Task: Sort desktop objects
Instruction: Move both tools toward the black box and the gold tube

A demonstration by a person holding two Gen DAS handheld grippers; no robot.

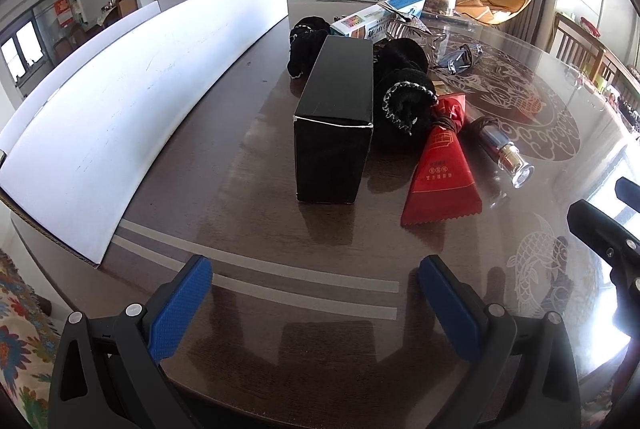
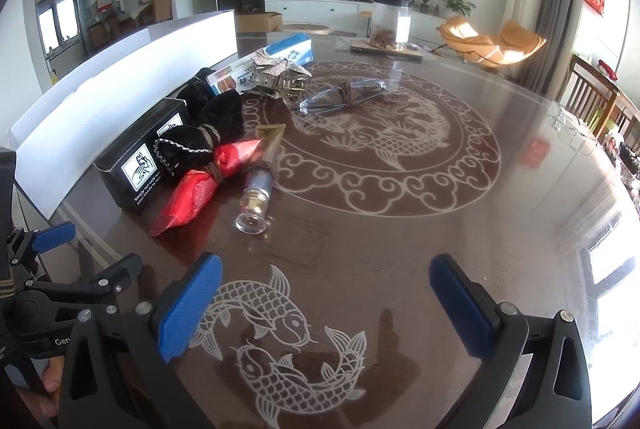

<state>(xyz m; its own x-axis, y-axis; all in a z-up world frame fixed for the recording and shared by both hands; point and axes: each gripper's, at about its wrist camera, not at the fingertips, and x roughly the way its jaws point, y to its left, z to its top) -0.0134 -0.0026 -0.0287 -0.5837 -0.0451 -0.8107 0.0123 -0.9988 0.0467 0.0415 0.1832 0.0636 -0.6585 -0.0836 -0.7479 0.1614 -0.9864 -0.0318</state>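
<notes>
A pile of items lies on the dark glass-topped table [image 1: 248, 229]. A long black box [image 1: 334, 117] [image 2: 136, 161] points toward me, with black velvet pouches [image 1: 404, 97] [image 2: 208, 125] beside it. A red packet [image 1: 440, 177] [image 2: 200, 185] tied with cord and a small glass bottle [image 1: 508, 157] [image 2: 256, 197] lie to its right. Folded glasses [image 2: 344, 95] [image 1: 460, 59] and a blue-white carton [image 1: 380, 19] [image 2: 276, 59] sit farther back. My left gripper [image 1: 314, 303] is open over bare table, short of the black box. My right gripper [image 2: 326, 309] is open above the etched fish, short of the bottle.
A low white cardboard wall [image 1: 132, 101] [image 2: 120, 77] runs along the table's left side. A clear jar [image 2: 392, 23] on a tray stands at the far edge. Silver crystal ornament [image 2: 280, 71] lies by the carton. Chairs [image 2: 592, 97] stand to the right.
</notes>
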